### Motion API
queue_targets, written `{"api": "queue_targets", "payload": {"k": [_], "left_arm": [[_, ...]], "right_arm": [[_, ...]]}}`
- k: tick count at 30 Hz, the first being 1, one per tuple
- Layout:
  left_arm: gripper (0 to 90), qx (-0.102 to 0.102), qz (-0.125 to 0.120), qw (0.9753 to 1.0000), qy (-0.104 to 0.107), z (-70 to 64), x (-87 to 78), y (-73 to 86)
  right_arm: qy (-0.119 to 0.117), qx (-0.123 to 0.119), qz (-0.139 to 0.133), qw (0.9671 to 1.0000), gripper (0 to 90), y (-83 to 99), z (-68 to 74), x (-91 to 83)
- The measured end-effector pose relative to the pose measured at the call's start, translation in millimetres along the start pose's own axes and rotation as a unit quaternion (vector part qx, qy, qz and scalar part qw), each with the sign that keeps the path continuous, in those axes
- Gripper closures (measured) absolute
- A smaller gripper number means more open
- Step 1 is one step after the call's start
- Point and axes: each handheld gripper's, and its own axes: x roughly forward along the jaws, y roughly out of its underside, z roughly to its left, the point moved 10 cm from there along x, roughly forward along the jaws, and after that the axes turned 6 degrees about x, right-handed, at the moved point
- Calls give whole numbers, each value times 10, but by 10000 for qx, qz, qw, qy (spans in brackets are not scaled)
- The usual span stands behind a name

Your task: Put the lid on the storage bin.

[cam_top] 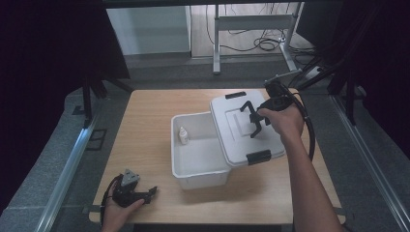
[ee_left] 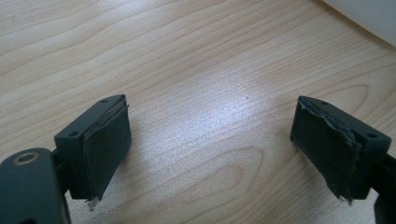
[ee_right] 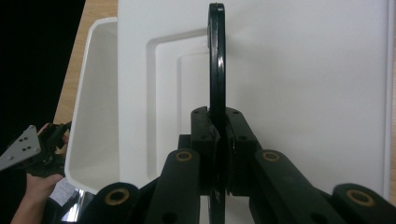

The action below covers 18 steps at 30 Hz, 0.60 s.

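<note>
high view: a wooden bench (cam_top: 145, 145) is seen from above, with a white bin (cam_top: 198, 159) near its middle and a white lid (cam_top: 232, 133) laid askew over the bin's right part.
lid: it is tilted across the bin's right rim, so that the left part of the bin is left uncovered; a black latch (cam_top: 258, 157) is seen at its near edge and another black latch (cam_top: 235, 95) at its far edge.
lid handle: a black handle (ee_right: 216, 60) is raised upright from the recessed middle of the lid.
right hand-held gripper (cam_top: 255, 120): it is held over the lid by the right hand (cam_top: 283, 118); in the right gripper view its jaws are seen clamped together on the black handle, one on each side of the thin bar.
left hand-held gripper (cam_top: 145, 193): it is rested on the bench at the near left corner, held by the left hand (cam_top: 118, 212), well apart from the bin; in the left gripper view its jaws are seen spread wide with nothing but bare wood between them.
inside the bin: a small white bottle (cam_top: 183, 136) is stood upright by the far left wall.
in the way: the bin's right part is hidden under the lid, so what lies there cannot be told.
around: a cable (cam_top: 309, 130) is trailed from the right hand-held gripper; a grey table frame (cam_top: 251, 21) with loose cables is seen on the floor beyond the bench.
</note>
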Motion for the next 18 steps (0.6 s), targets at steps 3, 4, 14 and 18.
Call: {"api": "queue_targets", "payload": {"k": [3, 4, 14, 18], "left_arm": [[123, 0, 0, 10000, 2, -1, 0, 0], [123, 1, -1, 10000, 4, -1, 0, 0], [122, 13, -2, 10000, 22, -3, 1, -1], [121, 13, -4, 10000, 26, -5, 2, -1]], "right_arm": [[-27, 32, -6, 10000, 849, -8, 21, 10], [-29, 32, -10, 10000, 848, -11, 26, 13], [27, 9, 46, 10000, 848, -12, 57, 78], [-9, 5, 76, 10000, 848, -16, 130, 130]]}}
